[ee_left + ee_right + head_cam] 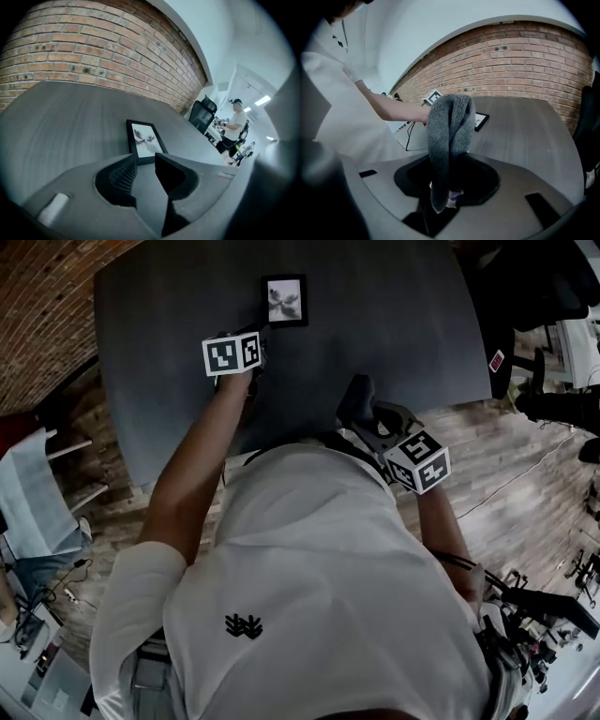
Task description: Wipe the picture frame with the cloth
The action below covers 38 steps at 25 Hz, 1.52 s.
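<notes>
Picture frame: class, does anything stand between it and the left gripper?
Nothing visible does. Only bare table lies between the left gripper, its jaws open and empty, and the picture frame lying flat just ahead.

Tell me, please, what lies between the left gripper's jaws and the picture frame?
Nothing but bare table; the left gripper view shows it, with the left gripper open and the picture frame just ahead.
</notes>
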Each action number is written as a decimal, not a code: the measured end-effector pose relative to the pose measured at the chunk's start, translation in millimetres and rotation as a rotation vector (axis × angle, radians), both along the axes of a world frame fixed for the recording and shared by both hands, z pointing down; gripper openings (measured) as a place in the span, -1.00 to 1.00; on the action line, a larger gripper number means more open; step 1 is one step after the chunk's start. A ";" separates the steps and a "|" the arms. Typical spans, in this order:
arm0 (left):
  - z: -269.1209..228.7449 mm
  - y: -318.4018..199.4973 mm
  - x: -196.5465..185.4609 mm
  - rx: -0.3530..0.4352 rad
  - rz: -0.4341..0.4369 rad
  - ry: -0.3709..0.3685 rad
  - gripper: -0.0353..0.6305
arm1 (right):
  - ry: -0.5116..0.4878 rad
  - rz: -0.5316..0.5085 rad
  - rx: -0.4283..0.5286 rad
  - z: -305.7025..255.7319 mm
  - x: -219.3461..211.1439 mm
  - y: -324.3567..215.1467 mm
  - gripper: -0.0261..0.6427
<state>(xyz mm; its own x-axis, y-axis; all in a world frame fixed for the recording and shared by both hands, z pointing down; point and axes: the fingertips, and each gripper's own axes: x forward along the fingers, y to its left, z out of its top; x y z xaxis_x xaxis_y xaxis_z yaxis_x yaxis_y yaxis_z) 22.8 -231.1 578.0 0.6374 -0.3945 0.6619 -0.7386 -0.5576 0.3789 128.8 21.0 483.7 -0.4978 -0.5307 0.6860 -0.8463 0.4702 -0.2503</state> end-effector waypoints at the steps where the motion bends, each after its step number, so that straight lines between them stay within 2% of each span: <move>1: 7.3 -6.5 3.4 -0.008 -0.024 -0.019 -0.57 | 0.004 -0.015 0.005 -1.5 13.2 -5.1 -0.48; 6: 36.0 -38.5 18.0 -0.004 -0.110 -0.108 -0.53 | -0.008 -0.013 -0.014 4.6 77.7 -21.2 -0.48; 11: 56.9 -53.5 15.6 -0.001 -0.190 -0.176 -0.51 | -0.001 -0.071 -0.060 17.5 124.7 -20.0 -0.48; 14: 58.5 -54.4 19.3 0.006 -0.207 -0.179 -0.51 | -0.001 -0.090 -0.076 22.8 151.9 -26.8 -0.48; 16: 56.8 -54.5 23.3 -0.012 -0.217 -0.163 -0.63 | -0.004 -0.105 -0.077 24.6 162.2 -35.3 -0.48; 19: 55.6 -47.4 24.1 -0.062 -0.260 -0.139 -0.66 | -0.013 -0.129 -0.071 23.7 163.0 -46.2 -0.48; 22: 48.4 -31.8 27.8 -0.066 -0.266 -0.142 -0.66 | -0.044 -0.153 -0.042 20.0 161.1 -59.9 -0.48; 26: 26.0 -3.4 31.2 -0.053 -0.230 -0.130 -0.66 | -0.115 -0.191 0.014 10.0 146.6 -81.2 -0.48; 29: 1.8 23.1 27.9 -0.044 -0.194 -0.092 -0.67 | -0.183 -0.225 0.065 -10.1 117.8 -94.4 -0.48; 33: -35.6 56.8 10.3 -0.003 -0.163 -0.038 -0.67 | -0.304 -0.305 0.129 -42.2 58.1 -101.2 -0.48; 38: -80.6 95.0 -24.5 0.036 -0.173 0.048 -0.67 | -0.373 -0.428 0.136 -61.1 -22.0 -84.0 -0.48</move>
